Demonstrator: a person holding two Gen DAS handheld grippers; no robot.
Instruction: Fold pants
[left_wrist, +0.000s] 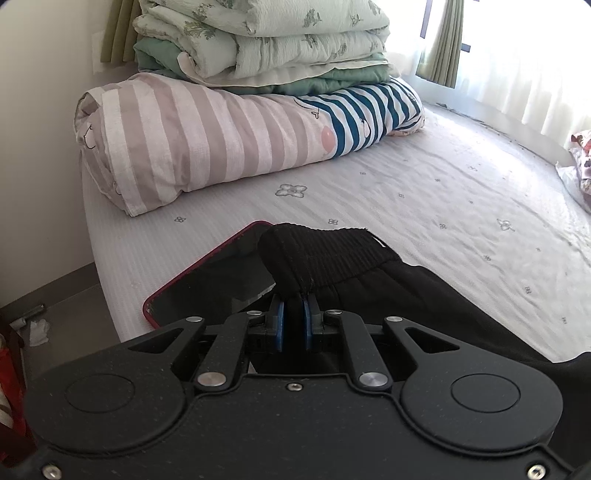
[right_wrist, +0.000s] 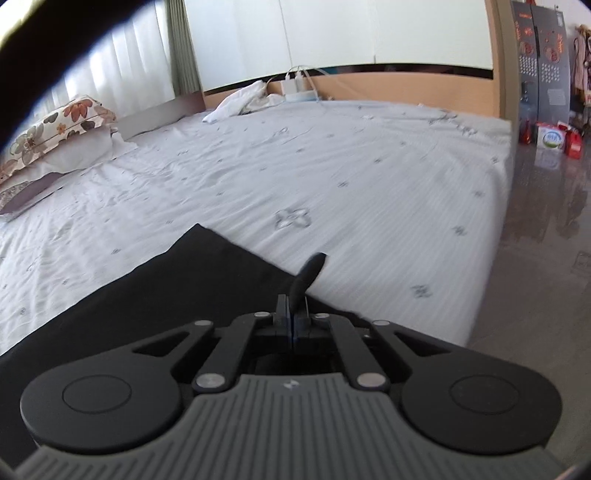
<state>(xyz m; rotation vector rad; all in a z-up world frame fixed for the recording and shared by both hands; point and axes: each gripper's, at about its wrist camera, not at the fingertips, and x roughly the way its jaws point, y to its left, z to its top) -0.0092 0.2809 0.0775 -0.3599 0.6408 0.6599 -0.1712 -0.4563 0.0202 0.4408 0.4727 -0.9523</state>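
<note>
Currently left gripper (left_wrist: 294, 310) clamps the pants (left_wrist: 388, 288) waistband; right gripper (right_wrist: 293, 314) is closed on a leg end. Both ends are pinched near the bed (right_wrist: 369, 166) edge, probably for folding.

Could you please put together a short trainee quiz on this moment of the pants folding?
1. True or false: the left gripper is shut on the waistband of the pants.
2. What lies on the bed beside the waistband? A) a phone with a red edge B) a book C) a mug
3. Fill in: the right gripper pinches black ____.

Key
1. True: ribbed elastic sits between the blue pads.
2. A: the phone lies flat, partly under the waistband.
3. Fabric: a fold of the pants sticks up between the shut fingers.
</note>
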